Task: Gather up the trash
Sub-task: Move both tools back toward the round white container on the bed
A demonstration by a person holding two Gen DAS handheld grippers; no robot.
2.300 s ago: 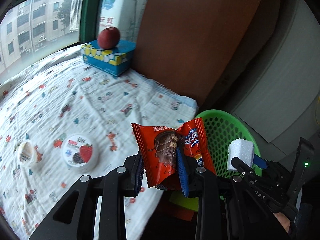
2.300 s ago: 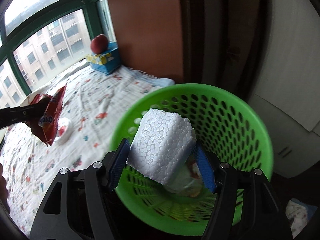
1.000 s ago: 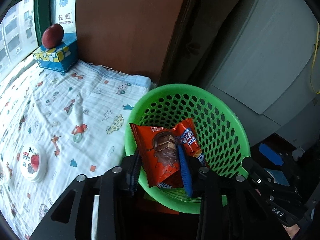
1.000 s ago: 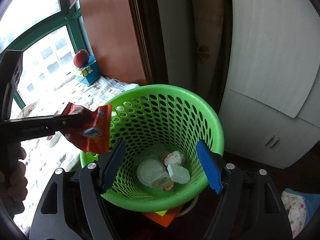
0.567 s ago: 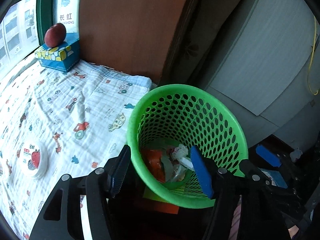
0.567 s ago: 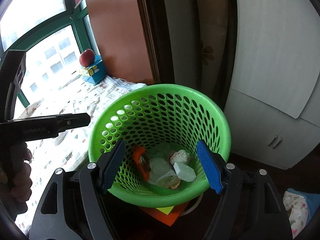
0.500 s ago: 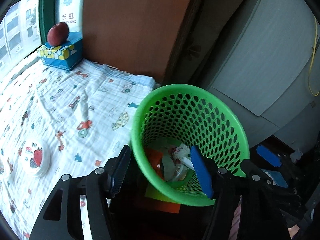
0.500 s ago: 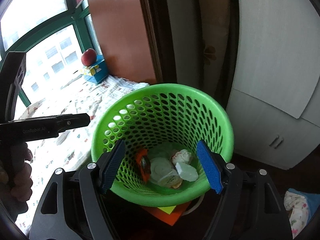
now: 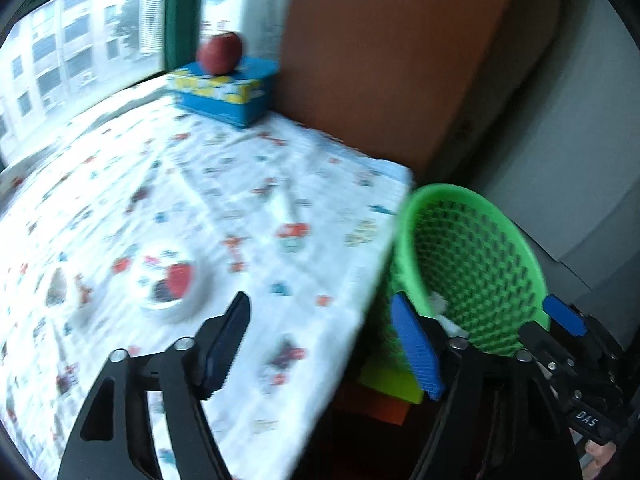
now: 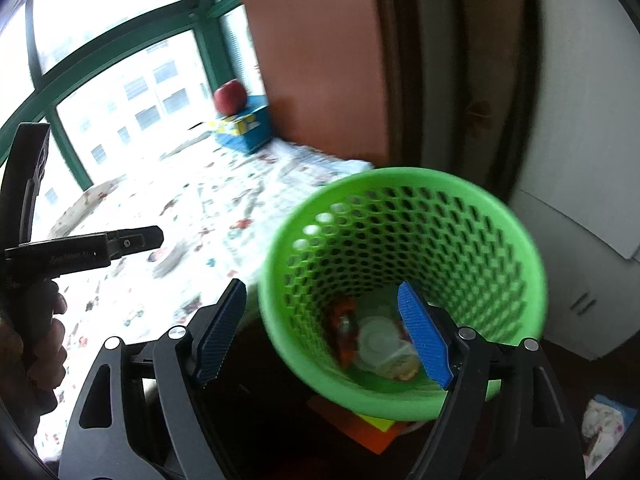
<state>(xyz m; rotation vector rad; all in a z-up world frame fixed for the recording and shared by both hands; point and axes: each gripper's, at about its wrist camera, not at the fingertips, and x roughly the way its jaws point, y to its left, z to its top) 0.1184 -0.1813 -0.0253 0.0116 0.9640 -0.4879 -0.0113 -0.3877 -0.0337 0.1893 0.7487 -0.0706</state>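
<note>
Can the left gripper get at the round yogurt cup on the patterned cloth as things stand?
Probably yes. The left gripper is open and empty, its jaws having just widened, and the yogurt cup lies just ahead on the cloth with nothing between them.

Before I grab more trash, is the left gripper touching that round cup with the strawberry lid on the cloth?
Apart. In the left wrist view the left gripper stands open and empty, and patterned cloth shows between its near finger and the blurred cup.
</note>
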